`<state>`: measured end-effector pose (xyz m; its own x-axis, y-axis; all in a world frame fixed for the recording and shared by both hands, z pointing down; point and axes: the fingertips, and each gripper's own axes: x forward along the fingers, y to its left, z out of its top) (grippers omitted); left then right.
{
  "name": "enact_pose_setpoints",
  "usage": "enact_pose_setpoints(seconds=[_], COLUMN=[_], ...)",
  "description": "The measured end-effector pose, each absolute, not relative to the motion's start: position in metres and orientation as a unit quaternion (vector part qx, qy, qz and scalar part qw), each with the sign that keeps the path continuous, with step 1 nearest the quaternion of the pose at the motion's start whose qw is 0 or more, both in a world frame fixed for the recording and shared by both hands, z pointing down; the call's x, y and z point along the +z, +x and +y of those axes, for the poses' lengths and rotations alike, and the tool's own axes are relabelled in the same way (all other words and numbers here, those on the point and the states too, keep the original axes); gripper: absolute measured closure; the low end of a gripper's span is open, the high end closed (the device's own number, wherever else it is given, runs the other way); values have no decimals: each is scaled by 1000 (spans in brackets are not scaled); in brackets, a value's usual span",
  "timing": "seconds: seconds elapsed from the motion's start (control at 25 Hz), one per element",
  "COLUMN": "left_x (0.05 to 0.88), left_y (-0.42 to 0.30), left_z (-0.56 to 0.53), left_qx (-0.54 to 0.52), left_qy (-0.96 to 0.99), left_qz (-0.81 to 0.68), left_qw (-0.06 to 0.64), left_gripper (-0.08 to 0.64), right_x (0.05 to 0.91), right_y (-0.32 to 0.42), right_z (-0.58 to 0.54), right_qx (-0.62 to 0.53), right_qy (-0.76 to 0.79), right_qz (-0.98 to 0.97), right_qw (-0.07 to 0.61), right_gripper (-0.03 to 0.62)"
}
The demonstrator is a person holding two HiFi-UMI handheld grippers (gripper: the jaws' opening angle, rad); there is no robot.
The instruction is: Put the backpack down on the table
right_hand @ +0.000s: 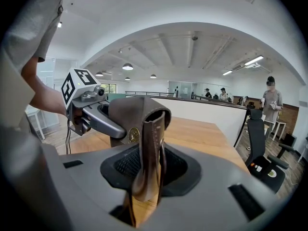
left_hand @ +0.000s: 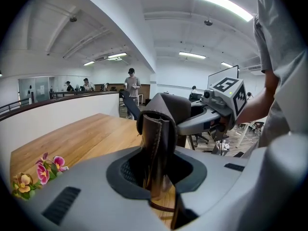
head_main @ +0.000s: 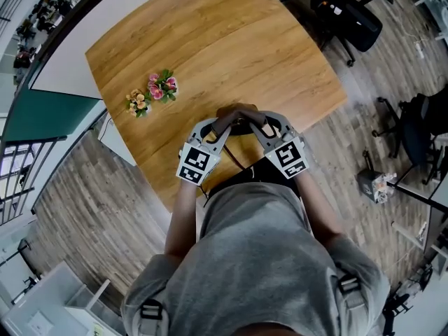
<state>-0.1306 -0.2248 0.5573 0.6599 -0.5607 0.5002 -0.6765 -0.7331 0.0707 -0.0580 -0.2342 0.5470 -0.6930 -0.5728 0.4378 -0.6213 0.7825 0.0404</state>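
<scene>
The left gripper [head_main: 221,127] and right gripper [head_main: 259,127] each pinch a strap [left_hand: 154,143] of the backpack [head_main: 239,112] just ahead of them over the bench [head_main: 210,40], so I judge that lowering and release remain.

The left gripper [head_main: 222,126] and the right gripper [head_main: 256,126] angle inward from the person's arms. Their tips touch a dark brown backpack [head_main: 238,112] held between them, over the near part of the wooden table [head_main: 210,33]. Only the backpack's top shows. Ahead of the left gripper and to its left, well apart, a small bunch of pink and yellow flowers [head_main: 152,94] lies on the tabletop. Far ahead of the right gripper, past the table's corner, stands a black office chair [head_main: 348,14].
</scene>
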Motion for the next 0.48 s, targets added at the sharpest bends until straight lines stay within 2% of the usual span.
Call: enact_pose_setpoints(seconds=[0.48], left_x=[594], left_y=[-131], left_z=[-242], left_qx=[257], left_qy=[887], left_qz=[-356], left_qw=[140], left_gripper=[457], right_x=[581], right_y=[-60], right_z=[-255], right_qx=[59], right_qy=[286], right_qz=[-926], right_qw=[240], right_gripper=[488])
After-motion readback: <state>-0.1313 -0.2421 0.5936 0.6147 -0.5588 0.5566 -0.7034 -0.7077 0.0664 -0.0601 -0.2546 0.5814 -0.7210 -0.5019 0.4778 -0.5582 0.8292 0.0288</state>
